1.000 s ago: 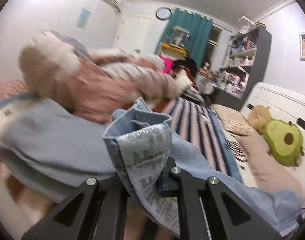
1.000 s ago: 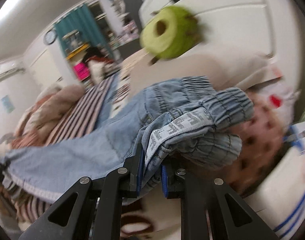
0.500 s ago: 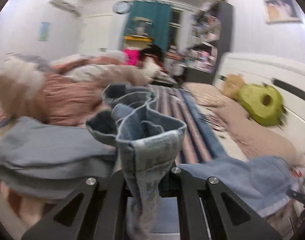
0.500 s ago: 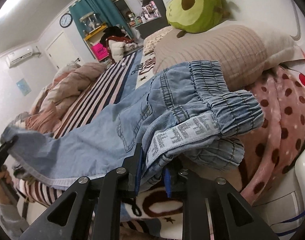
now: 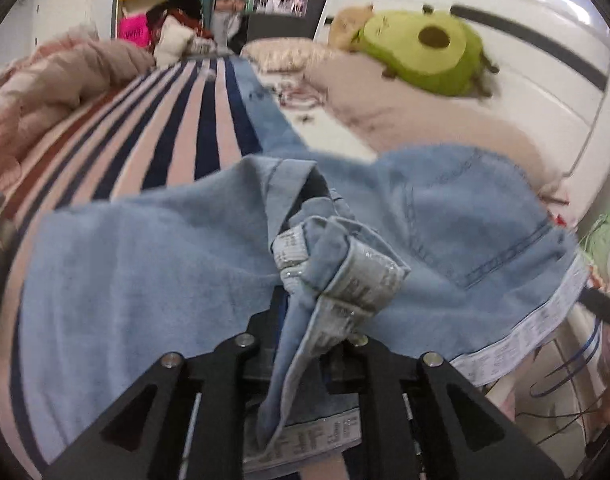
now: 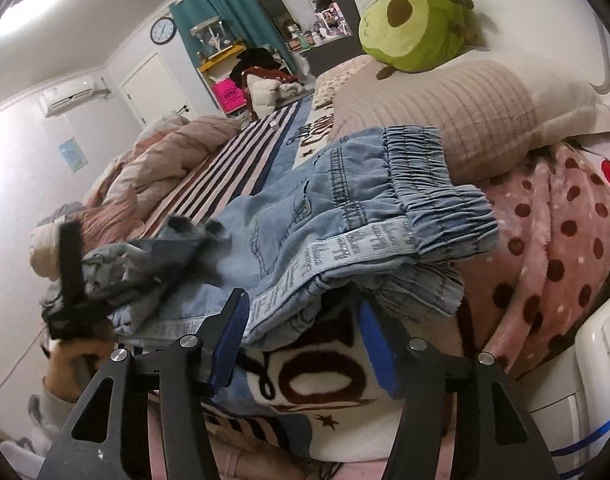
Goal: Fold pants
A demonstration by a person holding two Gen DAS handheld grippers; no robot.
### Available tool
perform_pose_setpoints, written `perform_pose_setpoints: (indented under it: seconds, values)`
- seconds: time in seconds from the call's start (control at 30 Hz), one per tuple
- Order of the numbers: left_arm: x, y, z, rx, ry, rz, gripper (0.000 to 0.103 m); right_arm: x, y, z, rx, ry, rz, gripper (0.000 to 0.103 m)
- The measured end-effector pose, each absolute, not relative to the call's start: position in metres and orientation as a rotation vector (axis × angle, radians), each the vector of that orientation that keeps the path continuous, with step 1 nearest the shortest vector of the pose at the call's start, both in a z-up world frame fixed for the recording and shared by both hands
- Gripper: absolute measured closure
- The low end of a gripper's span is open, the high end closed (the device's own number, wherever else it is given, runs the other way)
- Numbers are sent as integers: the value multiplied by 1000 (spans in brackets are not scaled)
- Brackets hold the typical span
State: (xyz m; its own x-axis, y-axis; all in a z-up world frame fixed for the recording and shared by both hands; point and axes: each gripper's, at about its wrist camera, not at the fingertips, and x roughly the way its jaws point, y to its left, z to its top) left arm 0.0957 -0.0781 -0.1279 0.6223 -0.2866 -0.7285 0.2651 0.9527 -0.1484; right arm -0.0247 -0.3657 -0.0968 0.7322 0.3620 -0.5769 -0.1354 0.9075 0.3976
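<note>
Light blue denim pants [image 5: 145, 264] with a silver lettered side stripe lie folded over on the striped bed. My left gripper [image 5: 305, 320] is shut on the bunched leg hems [image 5: 345, 264] and holds them low over the seat part of the pants. In the right wrist view the elastic waistband [image 6: 425, 184] rests on the bedding, and my right gripper [image 6: 305, 324] is open just below it, with the jaws wide apart and not touching the denim. The left gripper [image 6: 71, 280] shows there at the left, blurred, with the hems.
A striped blanket [image 5: 177, 120] covers the bed. A beige pillow [image 6: 465, 112] and a green avocado plush [image 6: 413, 24] lie by the white headboard [image 5: 545, 52]. A pink dotted blanket [image 6: 565, 240] is at the right. A pink duvet [image 6: 165, 156] is piled on the far side.
My left gripper has carried the leg hems over toward the waistband, folding the pants in half. My right gripper has opened and let go of the waistband.
</note>
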Motion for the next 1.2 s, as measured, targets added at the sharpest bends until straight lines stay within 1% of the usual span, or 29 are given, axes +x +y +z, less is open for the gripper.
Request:
perform_pose_setpoints:
  seconds: [0.03, 0.07, 0.1, 0.13, 0.17, 0.23, 0.3, 0.43, 0.5, 0.63, 0.87, 0.9, 0.93, 0.97, 1.0, 1.03, 1.07, 1.13, 1.2]
  values:
    - [97, -78, -130, -39, 850, -327, 83, -25, -366, -96, 337, 697, 284, 50]
    - [99, -77, -130, -53, 855, -342, 72, -25, -366, -95, 333, 696, 286, 50]
    - [99, -76, -128, -68, 860, -358, 65, -24, -366, -93, 328, 695, 291, 50]
    - [94, -74, -125, -80, 855, -378, 50, -24, -365, -92, 324, 694, 298, 50]
    - [91, -73, -123, -85, 845, -399, 41, -26, -365, -91, 322, 691, 306, 50]
    - [79, -71, -112, -101, 817, -449, 40, -27, -361, -85, 318, 683, 338, 50]
    - [67, -57, -101, -150, 793, -476, 39, -28, -354, -78, 302, 673, 363, 46]
    - [48, -15, -86, -235, 736, -457, 39, -30, -333, -59, 257, 634, 422, 46]
    - [42, 4, -83, -230, 708, -408, 38, -27, -319, -52, 232, 618, 457, 46]
    - [44, 38, -93, -235, 716, -288, 38, -4, -288, -52, 184, 636, 498, 45]
    - [43, 72, -121, -283, 737, -236, 38, 49, -231, -89, 175, 769, 522, 44]
    - [44, 75, -125, -285, 741, -235, 38, 55, -222, -95, 166, 786, 533, 46]
    - [46, 78, -128, -287, 745, -235, 38, 59, -214, -101, 158, 801, 545, 54]
    - [47, 81, -131, -290, 747, -233, 38, 62, -209, -105, 152, 815, 552, 60]
    - [49, 83, -134, -292, 750, -229, 38, 64, -204, -111, 140, 835, 556, 70]
    - [51, 85, -138, -292, 754, -218, 38, 67, -199, -116, 122, 849, 548, 73]
    - [53, 88, -141, -287, 759, -204, 38, 69, -195, -120, 97, 854, 531, 73]
    - [58, 93, -149, -267, 782, -160, 38, 72, -190, -127, 66, 865, 497, 81]
    - [62, 97, -155, -275, 795, -155, 38, 74, -189, -133, 92, 882, 495, 82]
